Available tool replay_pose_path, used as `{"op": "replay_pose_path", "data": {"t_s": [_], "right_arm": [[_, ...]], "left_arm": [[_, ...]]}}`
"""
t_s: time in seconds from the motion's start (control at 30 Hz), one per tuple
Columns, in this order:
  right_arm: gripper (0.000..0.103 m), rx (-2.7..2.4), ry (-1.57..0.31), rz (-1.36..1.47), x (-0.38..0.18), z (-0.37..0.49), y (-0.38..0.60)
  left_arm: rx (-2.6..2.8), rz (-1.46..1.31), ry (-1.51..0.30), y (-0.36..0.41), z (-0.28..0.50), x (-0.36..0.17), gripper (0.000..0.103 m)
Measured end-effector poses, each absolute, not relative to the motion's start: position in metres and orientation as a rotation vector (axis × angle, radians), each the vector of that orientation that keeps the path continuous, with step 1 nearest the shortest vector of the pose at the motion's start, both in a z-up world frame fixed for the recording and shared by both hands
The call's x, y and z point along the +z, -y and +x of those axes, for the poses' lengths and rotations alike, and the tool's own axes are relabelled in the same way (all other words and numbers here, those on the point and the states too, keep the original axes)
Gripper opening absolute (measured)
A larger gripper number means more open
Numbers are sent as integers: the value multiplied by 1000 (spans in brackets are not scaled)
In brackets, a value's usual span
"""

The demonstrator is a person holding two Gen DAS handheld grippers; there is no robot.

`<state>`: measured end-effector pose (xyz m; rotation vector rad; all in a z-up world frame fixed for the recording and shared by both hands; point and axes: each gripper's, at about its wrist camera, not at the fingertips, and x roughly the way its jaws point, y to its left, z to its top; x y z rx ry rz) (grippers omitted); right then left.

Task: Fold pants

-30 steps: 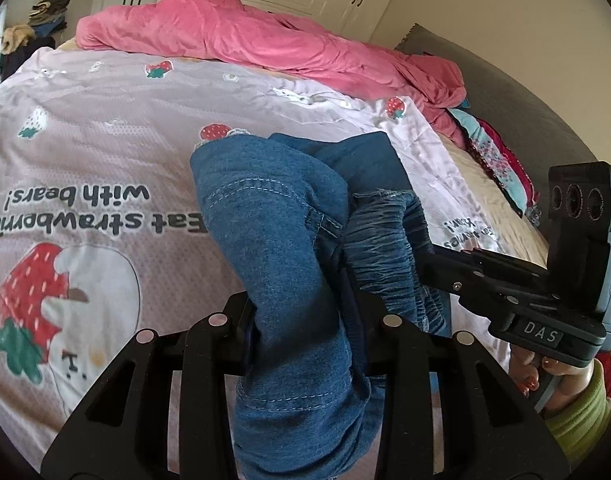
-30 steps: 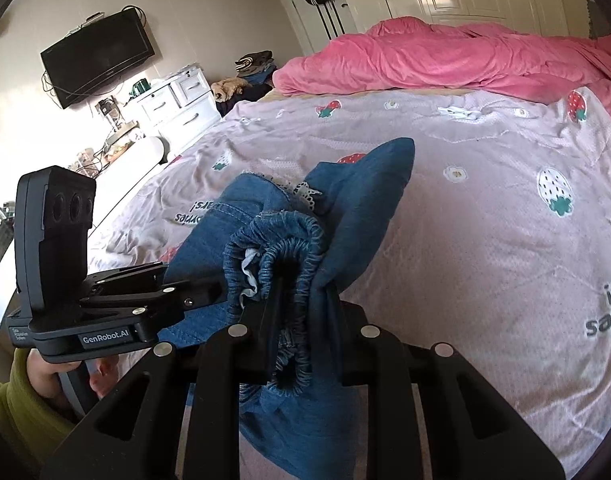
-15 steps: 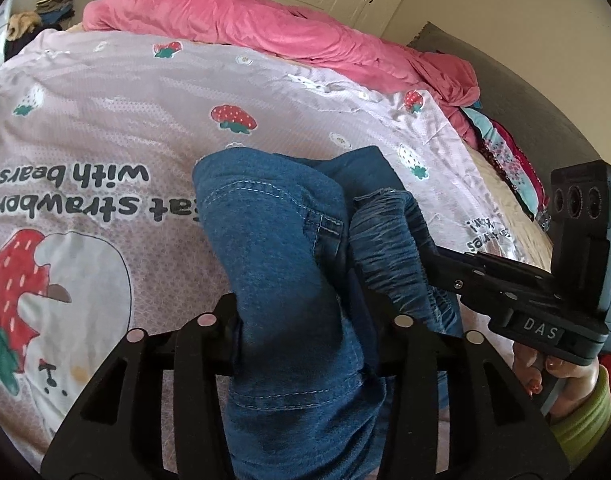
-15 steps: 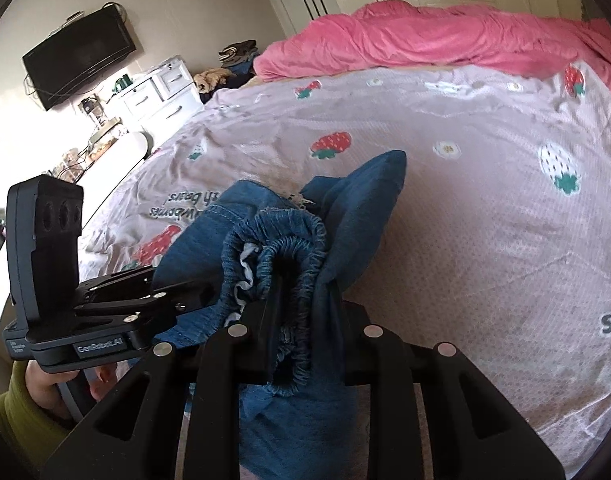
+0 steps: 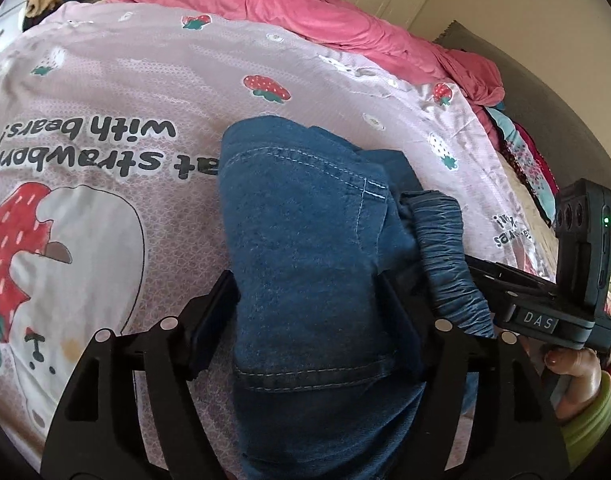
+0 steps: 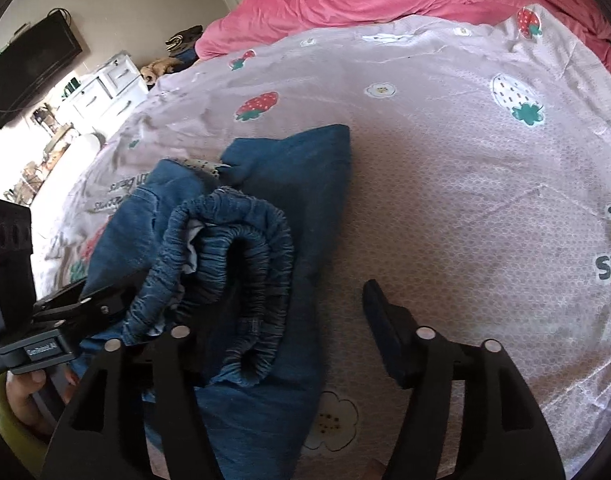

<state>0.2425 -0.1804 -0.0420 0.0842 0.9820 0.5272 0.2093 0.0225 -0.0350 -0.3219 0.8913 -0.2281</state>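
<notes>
Pants (image 5: 305, 264) lie bunched at lower centre on our bed (image 5: 105, 92). Our left claw (image 5: 309, 312) and right claw (image 6: 281, 336) are both opening, denim loose between their jaws

Strawberry-print bedspread (image 6: 445, 168), pink duvet (image 6: 385, 0), wall-mounted TV (image 6: 29, 68), white dresser (image 6: 109, 92)

Blue denim pants (image 5: 305, 240), strawberry-print sheet (image 5: 145, 80)

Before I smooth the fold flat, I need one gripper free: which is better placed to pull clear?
Right gripper: its opening jaws show bare sheet beside the waistband; denim fills the left gripper.
</notes>
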Motion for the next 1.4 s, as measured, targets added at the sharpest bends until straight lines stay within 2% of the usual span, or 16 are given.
{"op": "replay_pose_path", "data": {"t_s": [0.23,0.27,0.3,0.4,0.47,0.53,0.9,1.4], "right_arm": [[70,514,-911,60,-28,228,185],[73,511,-892,56,-23,223,187],[83,507,-868,55,-18,217,189],[84,510,-806,58,-4,202,193],[96,498,-766,51,4,190,195],[97,498,-740,48,9,180,198],[99,460,-663,21,29,118,210],[99,414,-635,17,23,61,231]], "left_arm": [[-229,-340,-865,-24,193,-25,76],[-228,-344,-857,-25,189,-23,77],[-230,-348,-849,-25,184,-20,79],[-221,-343,-825,-25,170,-12,89],[-214,-340,-804,-26,157,-5,91],[-214,-345,-794,-27,144,0,93],[-152,-280,-766,-23,85,19,94],[-110,-215,-749,-8,34,11,94]]}}
